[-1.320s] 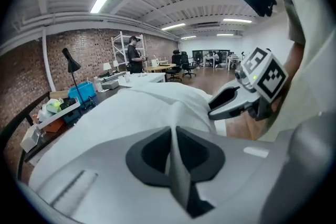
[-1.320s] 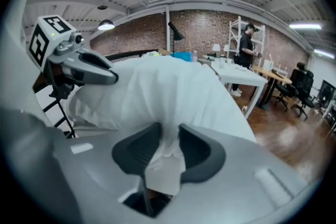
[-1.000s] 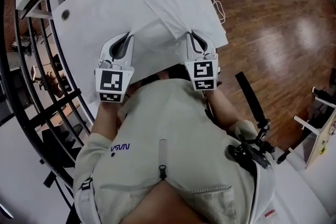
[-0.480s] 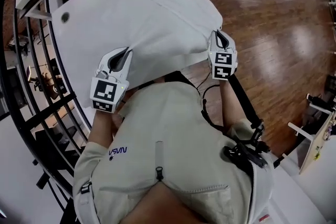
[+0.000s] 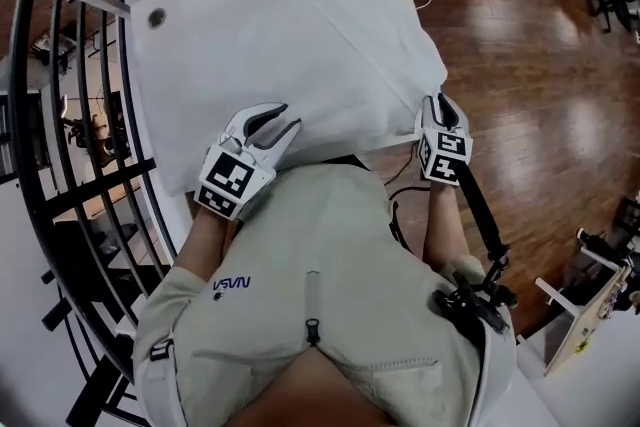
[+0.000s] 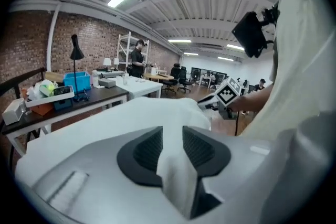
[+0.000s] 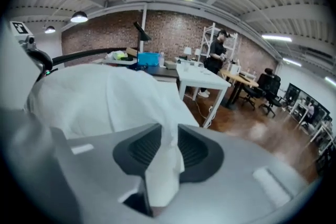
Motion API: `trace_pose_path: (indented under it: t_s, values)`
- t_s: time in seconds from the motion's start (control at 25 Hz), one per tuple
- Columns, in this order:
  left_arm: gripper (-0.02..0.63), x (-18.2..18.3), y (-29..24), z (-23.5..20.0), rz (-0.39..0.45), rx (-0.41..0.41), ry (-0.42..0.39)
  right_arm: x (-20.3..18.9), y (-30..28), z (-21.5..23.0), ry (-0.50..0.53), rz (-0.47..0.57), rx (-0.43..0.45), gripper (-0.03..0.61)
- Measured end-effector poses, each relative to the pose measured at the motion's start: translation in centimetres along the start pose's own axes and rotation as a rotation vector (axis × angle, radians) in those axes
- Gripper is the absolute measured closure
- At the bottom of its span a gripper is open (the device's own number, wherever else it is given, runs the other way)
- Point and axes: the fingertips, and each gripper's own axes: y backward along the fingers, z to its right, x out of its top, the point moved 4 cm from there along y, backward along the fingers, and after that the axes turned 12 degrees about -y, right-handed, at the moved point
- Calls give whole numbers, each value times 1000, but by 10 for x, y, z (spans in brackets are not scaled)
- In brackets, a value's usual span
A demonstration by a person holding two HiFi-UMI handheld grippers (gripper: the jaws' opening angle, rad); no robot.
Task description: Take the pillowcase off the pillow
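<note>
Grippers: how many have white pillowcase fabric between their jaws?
2. The left gripper has a fold of the white fabric pillowcase between its jaws at the near left edge; the right gripper has one at the near right corner. Both grippers' jaws have just been opening.

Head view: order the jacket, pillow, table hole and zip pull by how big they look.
Jacket, though it is nearest the camera.
Pillow.
Table hole and zip pull: about alike.
</note>
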Motion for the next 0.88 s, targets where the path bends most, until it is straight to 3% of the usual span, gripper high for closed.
trace_pose_path:
  t_s: [0.12, 0.2, 0.32, 0.44, 0.6, 0.68, 0.76, 0.88]
  values:
    - [494, 27, 5, -23, 91, 94, -13, 35, 0, -2, -30, 110, 7, 446]
    - [492, 33, -1, -45, 104, 161, -24, 62, 2, -10, -51, 196, 19, 448]
    - [484, 30, -17, -82, 61, 244, -40, 96, 0, -28, -60, 269, 89, 448]
    - [433, 25, -42, -122, -18, 291, -36, 121, -19, -53, -45, 272, 197, 448]
    - [349, 3, -77, -153, -164, 275, -11, 145, -55, -98, 25, 225, 327, 447]
    - [344, -12, -90, -155, -228, 236, 24, 155, -78, -118, 49, 184, 382, 445]
    - [352, -22, -98, -151, -264, 195, 60, 161, -100, -133, 70, 135, 424, 436]
    - [441, -31, -103, -137, -289, 144, 57, 166, -128, -151, 102, 63, 456, 404]
